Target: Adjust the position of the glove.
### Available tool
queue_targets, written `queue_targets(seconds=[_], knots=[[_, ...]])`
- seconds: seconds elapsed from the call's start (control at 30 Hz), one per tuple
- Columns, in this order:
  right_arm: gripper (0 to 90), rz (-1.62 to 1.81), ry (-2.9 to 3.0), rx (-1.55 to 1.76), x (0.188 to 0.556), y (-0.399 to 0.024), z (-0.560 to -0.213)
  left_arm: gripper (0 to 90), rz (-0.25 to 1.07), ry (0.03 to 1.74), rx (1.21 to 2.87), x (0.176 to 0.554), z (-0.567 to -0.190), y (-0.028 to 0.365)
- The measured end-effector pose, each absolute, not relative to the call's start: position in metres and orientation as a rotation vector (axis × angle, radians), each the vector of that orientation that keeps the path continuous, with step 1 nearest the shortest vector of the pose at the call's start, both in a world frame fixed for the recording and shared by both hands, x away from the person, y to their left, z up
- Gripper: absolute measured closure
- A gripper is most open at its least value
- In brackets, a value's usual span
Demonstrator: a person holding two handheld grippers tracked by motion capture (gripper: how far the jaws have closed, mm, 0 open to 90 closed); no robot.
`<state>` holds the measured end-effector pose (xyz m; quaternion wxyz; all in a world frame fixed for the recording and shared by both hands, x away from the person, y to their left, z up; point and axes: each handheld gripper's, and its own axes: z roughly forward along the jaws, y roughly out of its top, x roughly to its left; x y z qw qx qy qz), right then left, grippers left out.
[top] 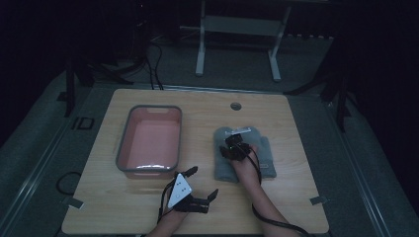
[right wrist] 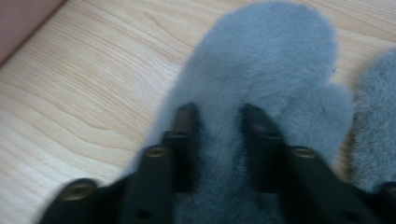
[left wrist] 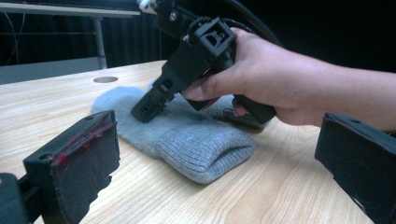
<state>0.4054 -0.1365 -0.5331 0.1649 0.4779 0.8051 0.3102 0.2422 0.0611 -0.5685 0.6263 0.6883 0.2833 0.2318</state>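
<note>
Two grey fleece mittens lie side by side at the table's right of centre: one mitten (top: 223,163) (right wrist: 266,56) (left wrist: 201,144) on the left and a second mitten (top: 268,157) (right wrist: 378,116) beside it. My right gripper (top: 233,140) (right wrist: 219,109) (left wrist: 147,109) points down onto the left mitten. Its jaws stand a little apart with their tips resting in the fleece, and the pile between them is not pinched. My left gripper (top: 202,182) (left wrist: 215,154) rests low near the front edge, open wide with nothing between its jaws, facing the mittens.
A pink tub (top: 122,143) (right wrist: 18,14) with a grey rim stands left of the mittens. A round cable hole (top: 235,106) (left wrist: 105,79) sits in the far part of the wooden tabletop (top: 291,197). A table frame (top: 200,54) stands on the floor beyond.
</note>
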Motion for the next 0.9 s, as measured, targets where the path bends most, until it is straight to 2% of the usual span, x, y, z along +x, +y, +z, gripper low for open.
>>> queue_targets(seconds=[0.17,0.33,0.43,0.6,0.8,0.9], knots=[[46.1,0.958,2.292,1.312,0.400,-0.146,-0.507,0.1,0.532,0.649,1.578,0.242,-0.569,0.061],[47.4,0.995,2.288,1.273,0.397,-0.172,-0.481,0.1,0.531,0.651,1.578,0.242,-0.569,0.061],[54.7,0.999,2.279,1.293,0.395,-0.190,-0.473,0.1,0.532,0.652,1.578,0.242,-0.569,0.061],[58.8,1.003,2.250,1.325,0.396,-0.217,-0.473,0.1,0.532,0.652,1.578,0.242,-0.569,0.061],[51.8,0.935,2.237,1.340,0.402,-0.242,-0.490,0.1,0.532,0.654,1.578,0.242,-0.568,0.061],[51.2,0.935,2.235,1.366,0.405,-0.249,-0.497,0.1,0.533,0.654,1.578,0.242,-0.569,0.061]])
